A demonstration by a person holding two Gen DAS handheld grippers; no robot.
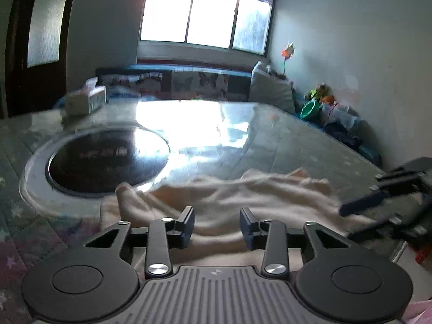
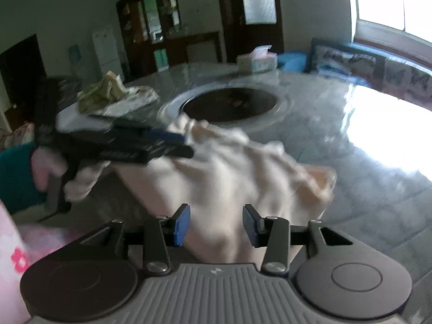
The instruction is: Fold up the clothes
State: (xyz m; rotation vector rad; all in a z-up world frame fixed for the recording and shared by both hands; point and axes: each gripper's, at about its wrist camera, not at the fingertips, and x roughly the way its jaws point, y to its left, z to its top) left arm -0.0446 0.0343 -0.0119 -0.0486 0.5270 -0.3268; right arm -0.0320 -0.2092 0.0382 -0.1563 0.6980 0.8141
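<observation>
A crumpled cream cloth (image 1: 229, 197) lies on the grey table (image 1: 283, 137), near its front edge. My left gripper (image 1: 217, 226) hovers open over the cloth's near part, with fabric showing in the gap between its fingers. In the right wrist view the same cloth (image 2: 229, 167) spreads out ahead, and my right gripper (image 2: 216, 225) is open just above its near hem. Each gripper shows in the other's view: the right gripper (image 1: 378, 197) at the cloth's right end, and the left gripper (image 2: 162, 143), held by a white-gloved hand (image 2: 81, 178), at the cloth's far-left corner.
A round dark hotplate (image 1: 108, 159) with a pale ring is set into the table behind the cloth. A tissue box (image 1: 86, 100) stands at the far edge. A heap of other clothes (image 2: 108, 94) lies to the left. A bench with cushions (image 1: 189, 81) runs under the window.
</observation>
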